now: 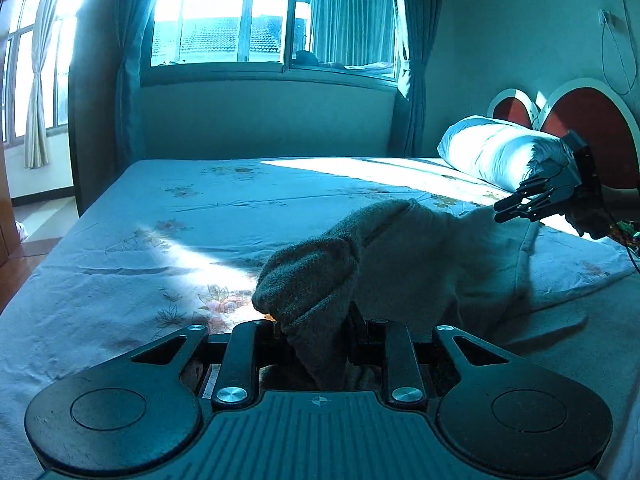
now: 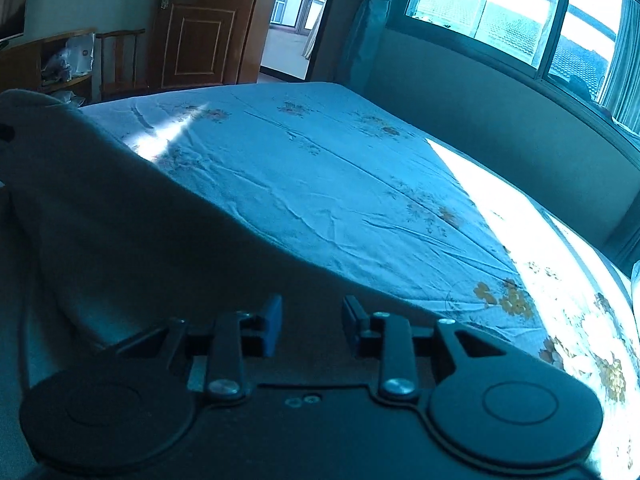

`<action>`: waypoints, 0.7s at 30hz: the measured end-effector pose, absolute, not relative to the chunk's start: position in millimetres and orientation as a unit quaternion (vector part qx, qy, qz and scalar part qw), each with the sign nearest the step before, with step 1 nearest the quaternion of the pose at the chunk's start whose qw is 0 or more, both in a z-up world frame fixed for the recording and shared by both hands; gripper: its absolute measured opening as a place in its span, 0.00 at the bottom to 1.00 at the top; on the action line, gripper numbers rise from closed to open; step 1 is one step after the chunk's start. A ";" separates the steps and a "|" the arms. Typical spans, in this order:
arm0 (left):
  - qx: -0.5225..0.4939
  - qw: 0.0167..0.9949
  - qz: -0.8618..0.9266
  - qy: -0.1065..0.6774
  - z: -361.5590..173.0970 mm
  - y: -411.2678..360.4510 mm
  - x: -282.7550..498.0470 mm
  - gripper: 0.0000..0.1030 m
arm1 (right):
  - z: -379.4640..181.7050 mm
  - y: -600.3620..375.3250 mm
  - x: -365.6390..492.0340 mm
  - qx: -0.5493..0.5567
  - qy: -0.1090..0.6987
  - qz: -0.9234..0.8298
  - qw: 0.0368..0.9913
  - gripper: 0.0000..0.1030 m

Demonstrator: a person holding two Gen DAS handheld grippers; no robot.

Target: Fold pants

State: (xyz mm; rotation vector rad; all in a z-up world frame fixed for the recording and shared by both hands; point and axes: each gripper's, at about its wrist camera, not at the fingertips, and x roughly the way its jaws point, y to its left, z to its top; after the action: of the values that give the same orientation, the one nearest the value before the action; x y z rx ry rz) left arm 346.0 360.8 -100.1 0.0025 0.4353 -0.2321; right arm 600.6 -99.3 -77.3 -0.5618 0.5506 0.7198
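Note:
Grey fleece pants lie bunched near the front edge of the bed. My left gripper is shut on a fold of the pants and lifts it off the sheet. My right gripper shows at the right of the left wrist view, its tips at the far end of the pants. In the right wrist view the right gripper has its jaws apart with the pants spread below and to the left; I see no cloth pinched between its blue pads.
The bed has a pale floral sheet with a bright sun patch. A white pillow and red headboard are at the right. A window wall stands behind the bed; a wooden door and chair stand beyond the foot.

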 end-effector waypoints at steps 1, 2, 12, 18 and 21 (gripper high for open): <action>0.003 0.970 -0.114 0.216 -101.4 359.7 347.5 0.24 | -82.1 -92.5 607.0 -0.283 0.256 0.345 0.858 0.23; 0.003 0.969 -0.114 0.217 -101.8 360.4 349.0 0.24 | -86.1 -86.6 611.0 -0.300 0.245 0.348 0.854 0.25; 0.016 0.967 -0.124 0.220 -102.1 365.5 356.9 0.24 | -109.3 -66.5 655.6 -0.354 0.275 0.387 0.806 0.33; 0.005 0.970 -0.116 0.212 -97.0 366.1 366.9 0.24 | -102.2 -76.2 641.6 -0.335 0.301 0.380 0.808 0.00; -0.010 0.975 -0.118 0.189 -85.5 372.4 368.3 0.24 | -69.1 -98.3 607.5 -0.324 0.270 0.369 0.828 0.00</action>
State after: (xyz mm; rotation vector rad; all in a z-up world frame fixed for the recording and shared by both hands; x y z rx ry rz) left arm 368.3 372.4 -85.5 -0.0195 0.3805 -0.2389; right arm 607.5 -98.3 -69.1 -0.6887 0.5737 0.7823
